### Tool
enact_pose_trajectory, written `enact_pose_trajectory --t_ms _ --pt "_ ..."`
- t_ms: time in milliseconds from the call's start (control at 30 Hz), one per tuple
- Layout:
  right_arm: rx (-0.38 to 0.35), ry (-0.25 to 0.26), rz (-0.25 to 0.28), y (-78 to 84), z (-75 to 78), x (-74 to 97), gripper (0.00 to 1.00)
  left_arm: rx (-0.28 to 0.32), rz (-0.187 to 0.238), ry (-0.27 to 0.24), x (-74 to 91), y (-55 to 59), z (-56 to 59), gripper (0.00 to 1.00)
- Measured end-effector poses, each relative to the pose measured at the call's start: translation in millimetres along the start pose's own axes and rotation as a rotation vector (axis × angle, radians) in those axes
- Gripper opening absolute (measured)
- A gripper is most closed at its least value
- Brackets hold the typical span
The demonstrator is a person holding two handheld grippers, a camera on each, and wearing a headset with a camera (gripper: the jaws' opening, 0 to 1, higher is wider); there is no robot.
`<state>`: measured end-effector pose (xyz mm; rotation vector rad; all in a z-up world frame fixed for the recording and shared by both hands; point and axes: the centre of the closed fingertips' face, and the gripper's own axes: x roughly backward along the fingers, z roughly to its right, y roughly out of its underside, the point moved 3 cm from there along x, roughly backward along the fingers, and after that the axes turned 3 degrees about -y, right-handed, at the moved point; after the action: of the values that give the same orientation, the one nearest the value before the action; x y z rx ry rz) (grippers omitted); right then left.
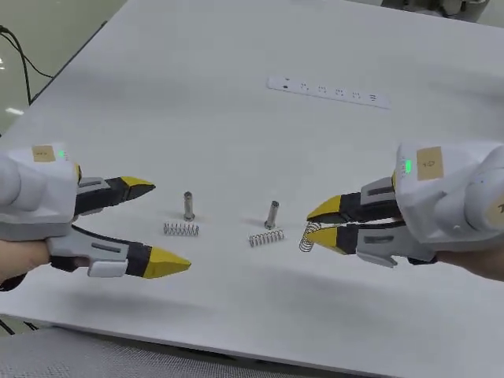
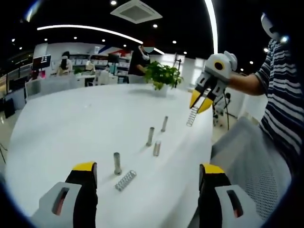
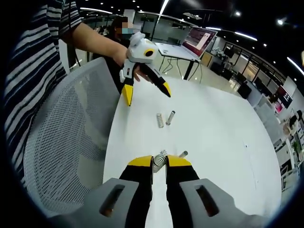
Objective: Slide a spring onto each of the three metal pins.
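Spring (image 1: 306, 241) pinched in right gripper (image 1: 313, 227), near upright pin (image 1: 272, 213). Left gripper (image 1: 172, 226) jaws apart, empty. Other springs (image 1: 181, 229) lie on table (image 1: 236, 118). Risk: misaligned spring could catch pin top, knock it over, or flick out if grip slips.

You have bright, even overhead light; ceiling strips (image 2: 211, 23) glare at one o'clock in your left gripper view, whose edges bend.
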<state>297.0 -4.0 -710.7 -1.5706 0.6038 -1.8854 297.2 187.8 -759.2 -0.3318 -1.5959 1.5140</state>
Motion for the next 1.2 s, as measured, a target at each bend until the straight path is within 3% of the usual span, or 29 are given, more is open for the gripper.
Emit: enact_pose_trajectory --t_ms 233,500,867,1200 --pt "-0.034 0.035 -0.006 10.1 8.5 6.0 0.06 0.009 -0.008 -0.025 2.6 8.6 -6.0 0.98" --pt "-0.074 0.089 -0.032 26.6 24.1 15.2 0.06 0.017 0.002 -0.040 4.4 8.0 -9.9 0.98" --pt "-0.162 0.208 -0.044 47.7 62.2 33.6 0.06 0.011 0.007 -0.047 6.3 5.2 -10.3 0.98" --pt "-0.230 0.238 -0.045 60.6 77.4 26.5 0.06 0.022 0.017 -0.046 8.0 3.0 -9.2 0.98"
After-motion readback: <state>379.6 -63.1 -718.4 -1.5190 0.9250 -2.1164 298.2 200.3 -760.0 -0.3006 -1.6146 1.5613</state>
